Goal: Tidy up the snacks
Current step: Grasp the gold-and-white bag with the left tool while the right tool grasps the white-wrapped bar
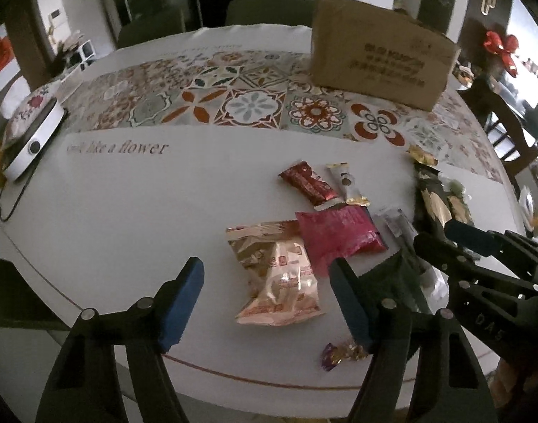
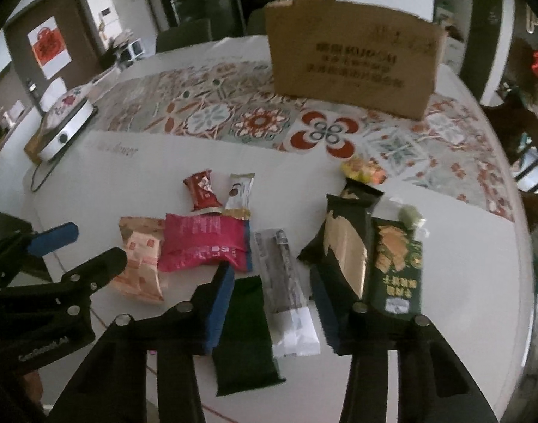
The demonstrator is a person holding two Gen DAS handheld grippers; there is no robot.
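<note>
- Snacks: a loose scatter of packets on the white worktop (image 1: 110,211), all lying on the near side of the cardboard box (image 1: 378,53), none in it.
- Gold packet (image 1: 276,278): nearest of the lot to the left tongs (image 1: 267,299), well short of the box. The tongs stand apart and clamp nothing, their blue pads either side of the packet; whether they touch it cannot be told.
- Pink packet (image 1: 339,236): touching the gold packet on its box-ward right; its edge seems to lap it.
- Dark green packet (image 2: 246,331) and clear-wrapped dark bar (image 2: 281,275): side by side, far from the box. The right tongs (image 2: 272,303) straddle both, jaws partly apart, nothing clamped.
- Black-and-gold packet (image 2: 346,246) and green cracker packet (image 2: 396,264): just right of the bar; the right tongs' right pad stands in front of the black one.
- Red packet (image 1: 307,185) and white-and-gold stick (image 1: 346,185): between the pink packet and the box.
- Small purple-and-gold sweet (image 1: 339,352): furthest from the box.
- Risk, left: closing here may catch the pink packet too, or the slick foil may squirt out.
- Risk, right: two packets sit between the jaws, so a close may pinch both or crumple the flat wrappers without lifting either.
- Risk, shared: the two tongs work close together and could knock each other.
- Surroundings: white round appliance (image 1: 32,134) with its cord, far to the box's left; patterned runner (image 1: 233,98) under the box; chairs beyond. Nothing bars the way to the box.
</note>
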